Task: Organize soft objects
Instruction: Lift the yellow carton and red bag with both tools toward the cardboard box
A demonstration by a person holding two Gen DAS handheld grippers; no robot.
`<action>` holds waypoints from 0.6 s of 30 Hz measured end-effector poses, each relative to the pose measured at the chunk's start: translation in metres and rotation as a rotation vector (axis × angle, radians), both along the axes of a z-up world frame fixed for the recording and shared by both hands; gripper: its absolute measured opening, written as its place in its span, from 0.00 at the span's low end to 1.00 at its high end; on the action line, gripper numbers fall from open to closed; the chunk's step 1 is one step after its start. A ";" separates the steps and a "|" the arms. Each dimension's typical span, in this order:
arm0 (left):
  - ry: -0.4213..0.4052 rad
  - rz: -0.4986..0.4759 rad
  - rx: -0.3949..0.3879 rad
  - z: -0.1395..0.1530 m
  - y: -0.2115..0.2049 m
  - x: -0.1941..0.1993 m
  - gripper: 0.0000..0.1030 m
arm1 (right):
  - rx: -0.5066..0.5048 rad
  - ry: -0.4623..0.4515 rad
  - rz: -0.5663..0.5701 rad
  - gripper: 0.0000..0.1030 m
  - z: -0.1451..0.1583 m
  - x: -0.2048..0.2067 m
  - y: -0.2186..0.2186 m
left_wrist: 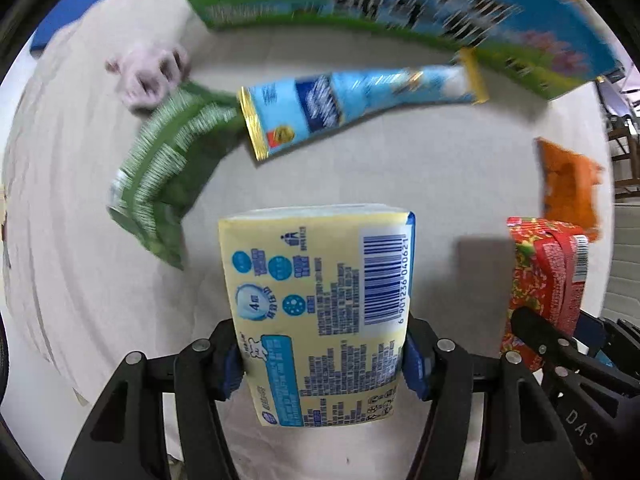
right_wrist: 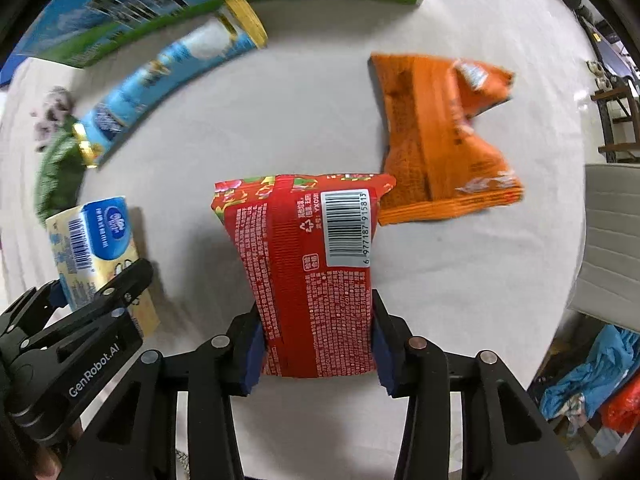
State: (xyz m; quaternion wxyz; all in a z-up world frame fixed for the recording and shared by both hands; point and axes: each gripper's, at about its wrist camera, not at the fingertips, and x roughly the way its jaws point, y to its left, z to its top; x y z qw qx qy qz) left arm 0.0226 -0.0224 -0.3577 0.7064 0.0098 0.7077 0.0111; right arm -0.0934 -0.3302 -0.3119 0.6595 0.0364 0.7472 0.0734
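Observation:
My left gripper (left_wrist: 324, 360) is shut on a yellow tissue pack (left_wrist: 320, 312) with a blue barcode, held above the white table (left_wrist: 400, 160). The pack also shows in the right wrist view (right_wrist: 96, 248). My right gripper (right_wrist: 318, 344) is shut on a red tissue pack (right_wrist: 312, 272) with a barcode label. The red pack shows at the right edge of the left wrist view (left_wrist: 544, 280). An orange bag (right_wrist: 440, 140) lies on the table beyond the red pack. A light-blue long pack (left_wrist: 352, 104) and a green bag (left_wrist: 168, 172) lie farther back.
A large carton (left_wrist: 400, 4) printed with cows and grass stands along the far side of the table. A small pink plush toy (left_wrist: 148, 76) lies beside the green bag. A grey chair (right_wrist: 612, 240) and clutter on the floor (right_wrist: 592, 384) are off the table's right.

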 end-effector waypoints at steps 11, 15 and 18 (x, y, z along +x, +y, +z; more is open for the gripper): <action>-0.235 -0.065 -0.064 0.133 -0.026 -0.020 0.58 | 0.100 -0.174 0.002 0.45 0.109 -0.014 -0.033; -0.278 -0.104 -0.106 0.171 -0.037 0.003 0.58 | 0.137 -0.227 -0.022 0.45 0.148 0.006 -0.042; -0.294 -0.137 -0.145 0.192 -0.042 0.035 0.58 | 0.162 -0.271 -0.038 0.45 0.174 0.032 -0.049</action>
